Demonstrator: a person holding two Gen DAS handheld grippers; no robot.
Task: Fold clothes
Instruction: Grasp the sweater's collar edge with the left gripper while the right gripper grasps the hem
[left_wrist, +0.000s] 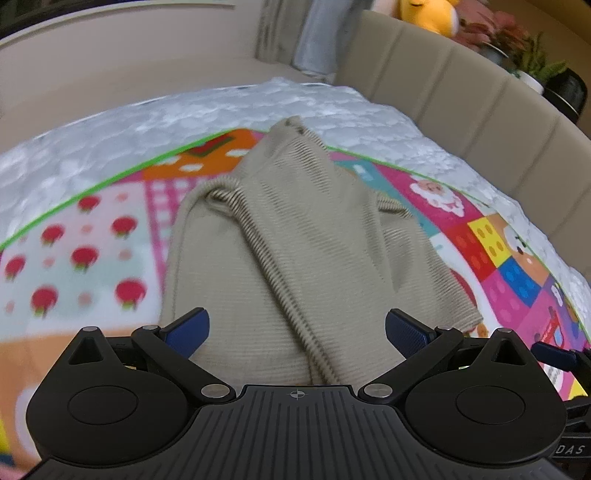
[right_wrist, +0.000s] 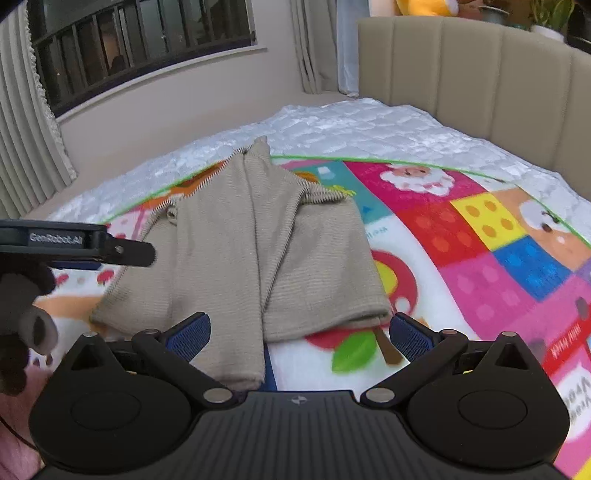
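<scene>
A beige ribbed knit garment (left_wrist: 280, 236) lies partly folded on a colourful play mat (left_wrist: 88, 236) on a bed. It also shows in the right wrist view (right_wrist: 240, 251), with its near hem close to the fingers. My left gripper (left_wrist: 297, 328) is open and empty, just above the garment's near part. My right gripper (right_wrist: 299, 330) is open and empty, with the garment's near edge between its blue pads (right_wrist: 410, 334). The left gripper shows in the right wrist view (right_wrist: 96, 245) at the left edge, beside the garment.
The mat (right_wrist: 480, 258) lies on a white quilted mattress (right_wrist: 351, 125). A beige padded headboard (right_wrist: 480, 74) stands at the right and back. A window with curtains (right_wrist: 22, 129) is at the left. A yellow plush toy (left_wrist: 428, 14) and plants sit behind the headboard.
</scene>
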